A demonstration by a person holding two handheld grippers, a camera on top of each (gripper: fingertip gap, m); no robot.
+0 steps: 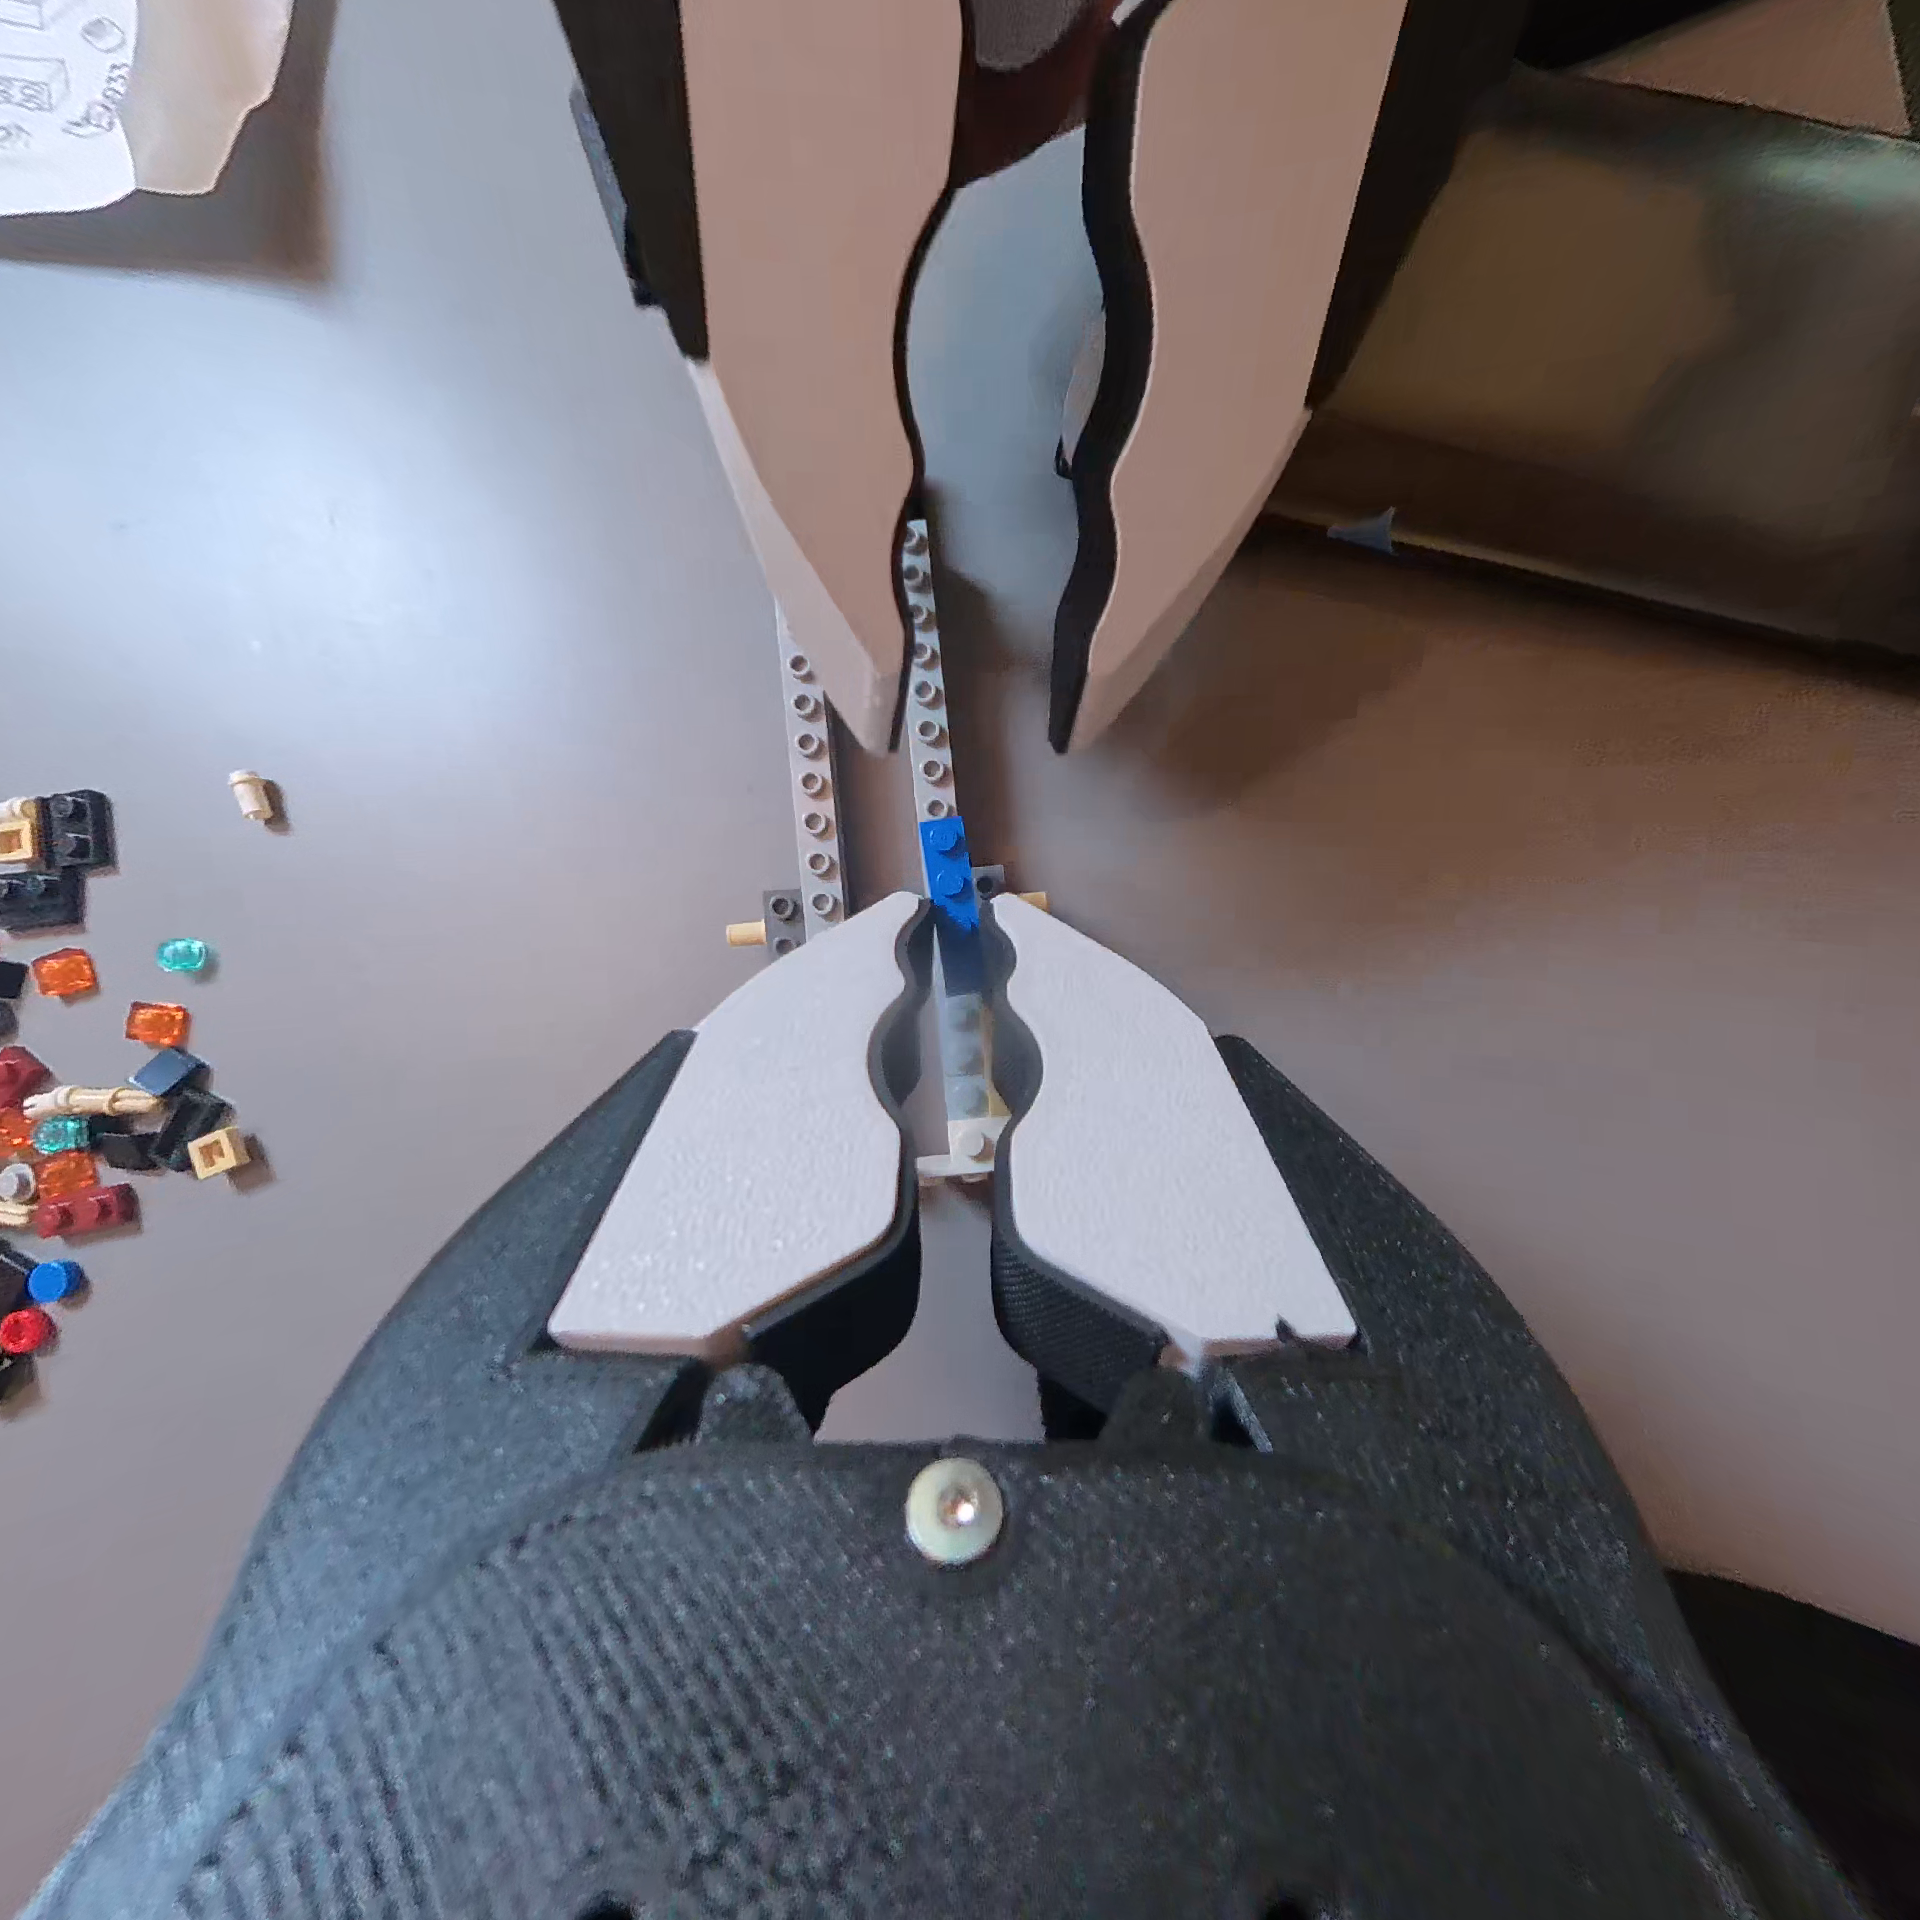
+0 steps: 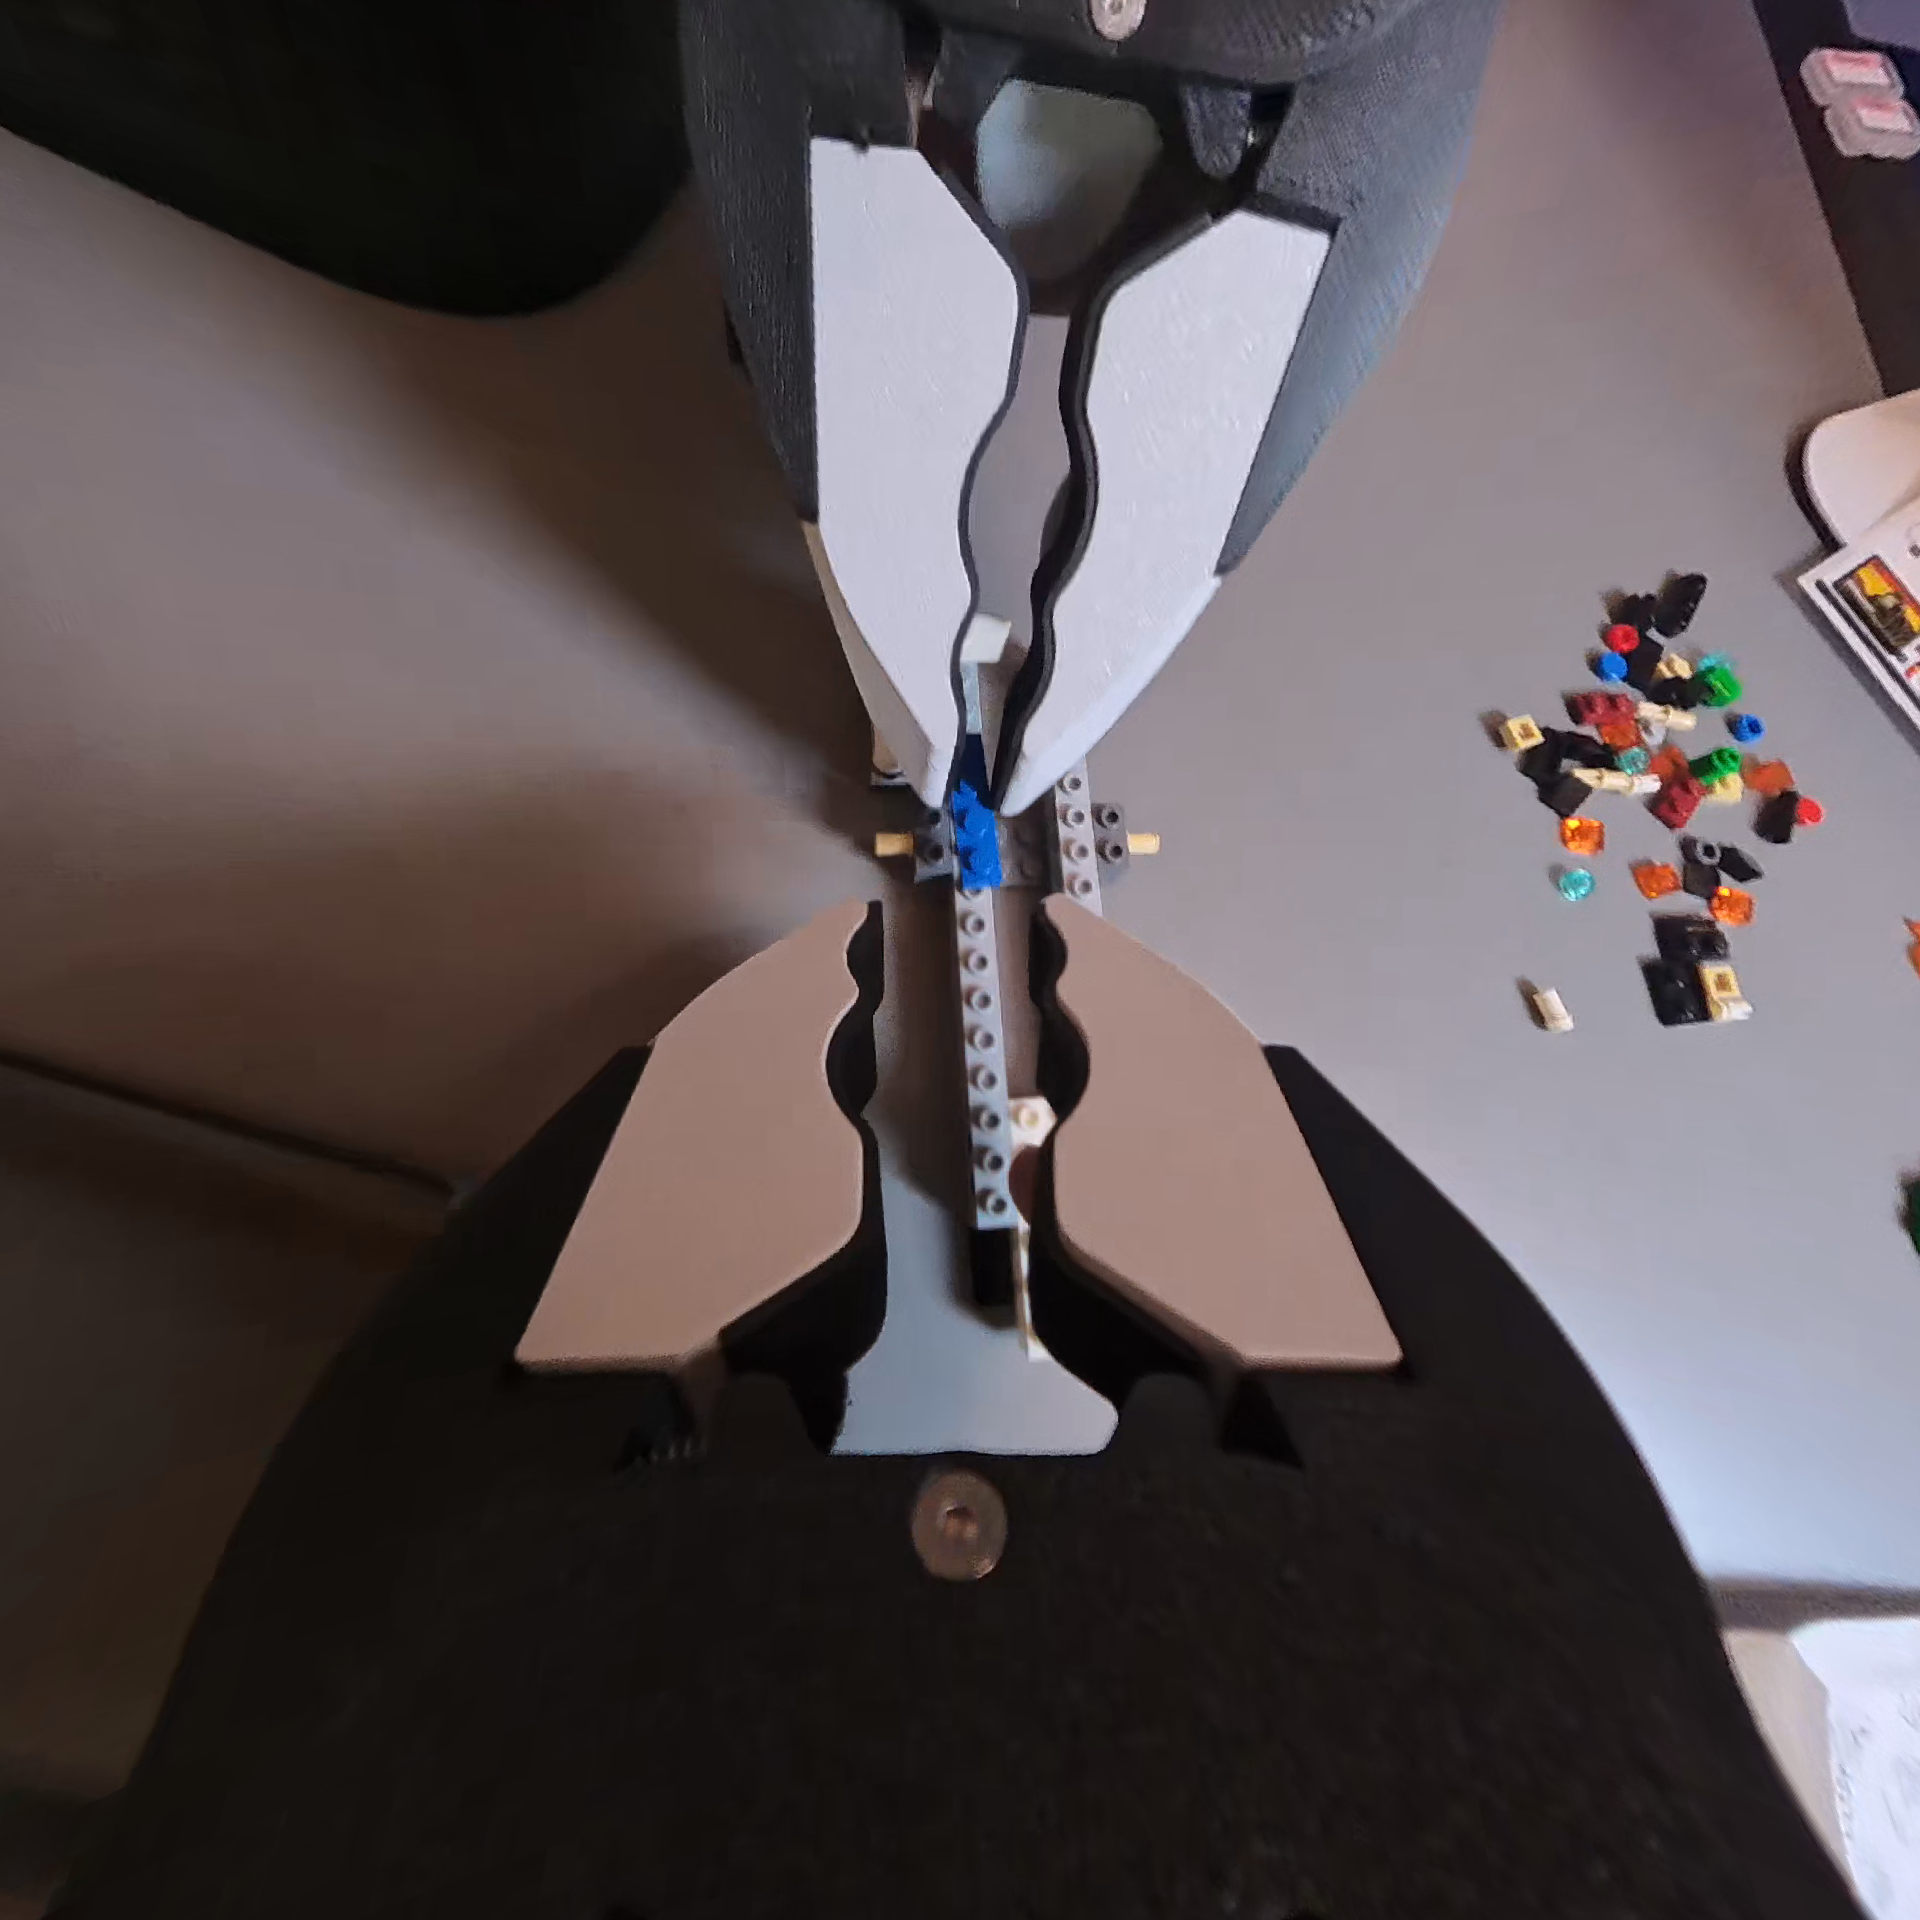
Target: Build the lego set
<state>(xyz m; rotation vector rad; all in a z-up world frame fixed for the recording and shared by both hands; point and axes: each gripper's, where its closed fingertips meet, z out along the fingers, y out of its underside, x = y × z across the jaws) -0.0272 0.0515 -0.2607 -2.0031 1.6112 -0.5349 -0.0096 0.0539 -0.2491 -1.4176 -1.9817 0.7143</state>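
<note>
The lego assembly lies on the grey table: two long grey plates (image 1: pixel 810 769) side by side, joined by dark grey pieces with tan pins (image 1: pixel 774 925). A blue plate (image 1: pixel 948 868) sits on the right-hand long plate (image 1: pixel 927 717). My left gripper (image 1: pixel 956 914) is shut on that plate at its blue end; it also shows in the right wrist view (image 2: pixel 975 802). My right gripper (image 2: pixel 958 914) is open and straddles the same long grey plate (image 2: pixel 982 1039) without touching it; it enters the left wrist view from above (image 1: pixel 977 732). A small white piece (image 2: pixel 1029 1117) lies beside the plate.
A pile of small loose pieces (image 1: pixel 83 1091) in black, red, orange, tan and blue lies left of my left gripper, on the right in the other view (image 2: pixel 1662 769). A single tan piece (image 1: pixel 255 795) lies apart. Instruction sheets (image 1: pixel 62 94) sit at the table's edge. A dark object (image 1: pixel 1662 416) stands far right.
</note>
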